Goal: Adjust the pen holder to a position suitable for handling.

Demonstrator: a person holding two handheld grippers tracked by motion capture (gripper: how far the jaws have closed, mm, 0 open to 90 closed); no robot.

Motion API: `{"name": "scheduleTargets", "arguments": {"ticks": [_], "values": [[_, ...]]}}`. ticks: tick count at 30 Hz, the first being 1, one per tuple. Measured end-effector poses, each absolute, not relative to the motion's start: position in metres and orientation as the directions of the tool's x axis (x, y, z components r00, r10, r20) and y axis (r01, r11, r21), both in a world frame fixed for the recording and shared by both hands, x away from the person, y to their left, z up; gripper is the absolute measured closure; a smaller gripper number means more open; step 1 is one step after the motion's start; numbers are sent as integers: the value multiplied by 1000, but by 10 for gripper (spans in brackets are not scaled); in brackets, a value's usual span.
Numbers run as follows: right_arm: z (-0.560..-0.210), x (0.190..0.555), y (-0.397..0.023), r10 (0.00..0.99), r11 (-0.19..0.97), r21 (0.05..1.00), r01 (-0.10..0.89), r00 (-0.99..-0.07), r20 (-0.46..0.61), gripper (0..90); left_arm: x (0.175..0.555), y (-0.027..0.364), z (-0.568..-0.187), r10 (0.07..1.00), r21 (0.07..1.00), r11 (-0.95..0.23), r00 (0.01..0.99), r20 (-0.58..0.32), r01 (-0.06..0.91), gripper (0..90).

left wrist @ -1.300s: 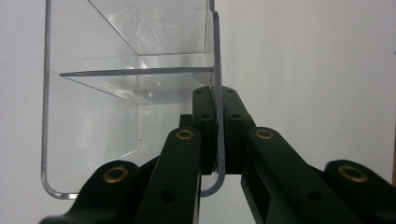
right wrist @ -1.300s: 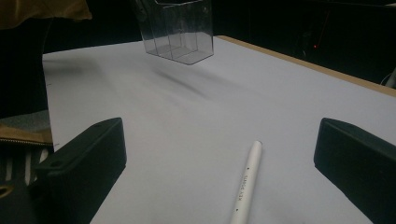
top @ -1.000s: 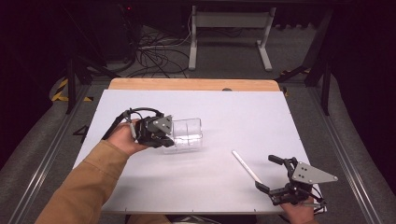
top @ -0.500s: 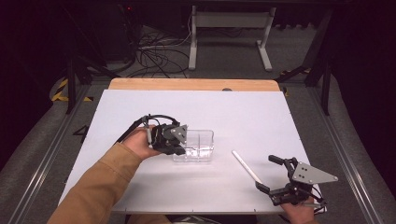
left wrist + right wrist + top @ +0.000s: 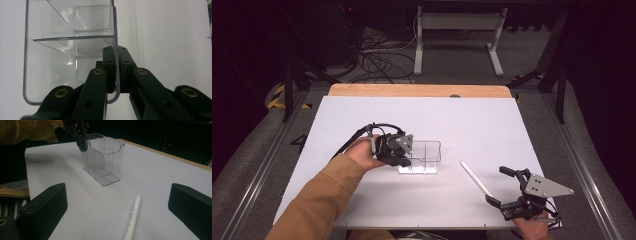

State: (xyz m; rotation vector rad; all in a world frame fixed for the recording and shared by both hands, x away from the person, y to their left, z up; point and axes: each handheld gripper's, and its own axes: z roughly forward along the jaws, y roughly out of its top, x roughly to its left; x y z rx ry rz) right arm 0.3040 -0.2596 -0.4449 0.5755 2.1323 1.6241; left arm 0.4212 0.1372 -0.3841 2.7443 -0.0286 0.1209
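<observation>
The left claw [image 5: 404,152] was clenched on one wall of a clear plastic box [image 5: 424,156], its two black jaws pinching the thin wall between them near the box's rounded upper corner, as the left claw's own view showed plainly. The box stood upright on the white counter [image 5: 492,120], open top upward, with a divider splitting it into compartments that looked empty; it sat a little left of the counter's middle, its base seemingly down on the surface. The right claw [image 5: 512,192] hovered released near the front right corner of the counter, its jaws spread wide with nothing between them. Just ahead of it, a white pen [image 5: 477,178] lay flat on the counter, its long axis slanting from the near right toward the far left, so that one end pointed roughly at the box and the other at the right claw. The pen lay between the box and the right claw, apart from both and much nearer the right claw. In the right claw's view the pen ran forward between the open jaws toward the box beyond. That made the right hand the likely one to pick the pen up, closing across its narrow width, while the left steadied the box for it to be dropped in.
</observation>
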Motion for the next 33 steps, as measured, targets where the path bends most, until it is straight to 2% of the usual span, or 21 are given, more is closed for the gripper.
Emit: {"name": "scheduleTargets", "arguments": {"ticks": [8, 10, 14, 20, 33], "values": [[-445, 304, -259, 542, 241, 967, 82, -838, -64, 30, 420, 139, -387, 7, 389, -921, 995, 98, -32, 856], [-445, 304, -259, 542, 241, 967, 83, -838, -63, 29, 420, 140, -386, 8, 394, -919, 995, 99, -31, 805], [-445, 304, -259, 542, 241, 967, 82, -838, -64, 30, 416, 141, -382, 38, 394, -919, 992, 118, -12, 580], [-445, 304, -259, 543, 238, 968, 83, -837, -62, 29, 417, 146, -382, 87, 403, -914, 993, 81, 47, 431], [-445, 304, -258, 539, 243, 966, 85, -840, -62, 29, 413, 140, -385, 137, 400, -913, 983, 120, 78, 322]]}}
